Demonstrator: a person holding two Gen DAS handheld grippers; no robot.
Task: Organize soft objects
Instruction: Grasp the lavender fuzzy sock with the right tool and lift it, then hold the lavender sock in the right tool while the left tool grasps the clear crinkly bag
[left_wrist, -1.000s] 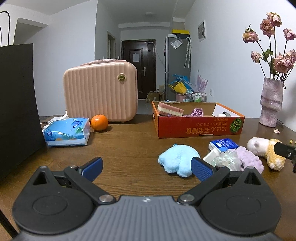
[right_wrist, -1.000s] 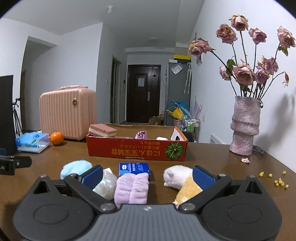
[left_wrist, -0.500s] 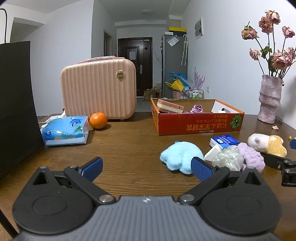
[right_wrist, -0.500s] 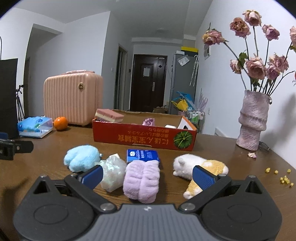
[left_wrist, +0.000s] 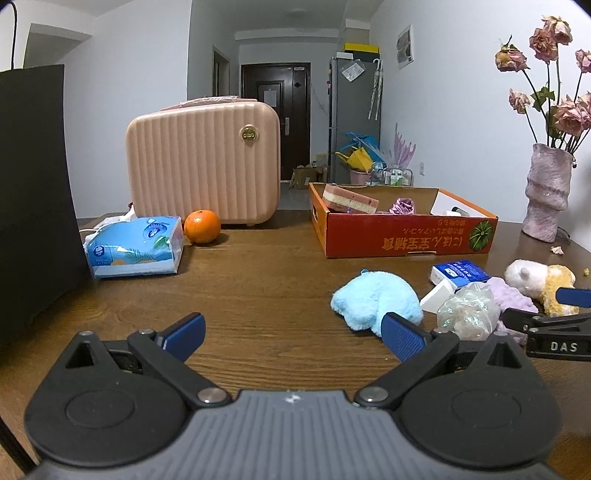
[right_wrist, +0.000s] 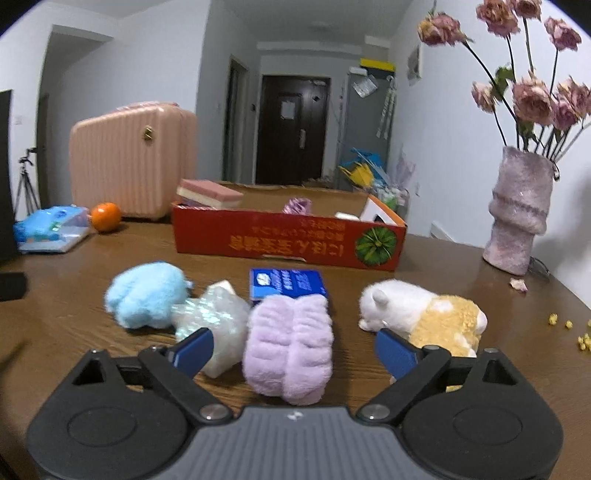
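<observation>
My own gripper bodies are blocking the near edge of the table (left_wrist: 266, 280) in both wrist views, so I am not seeing what lies directly under them. From the left wrist, my right gripper (left_wrist: 546, 310) is entering at the right edge, cut off by the frame; only one blue pad and a black link are showing. The right wrist view is blurring slightly, and the crinkly clear packet (right_wrist: 212, 314) is half hidden behind my left-hand pad. The white and yellow plush animal (right_wrist: 424, 314) is partly covered by my other pad, so I am not making out its lower end. A black panel (left_wrist: 33, 192) is filling the left edge, cropped by the frame.

I am holding my left gripper (left_wrist: 291, 332) tilted a little downward over bare wood, its jaws spread wide with nothing between them; the light blue plush (left_wrist: 376, 301) is lying just beyond its right pad. My right gripper (right_wrist: 291, 350) is also angling down, and its jaws are closing in on the lilac fluffy headband (right_wrist: 290, 339), which is lying between the pads without either one pressing it yet. A blue packet (right_wrist: 288, 282) is lying just behind the headband, and the orange cardboard box (right_wrist: 288, 242) is standing farther back.
</observation>
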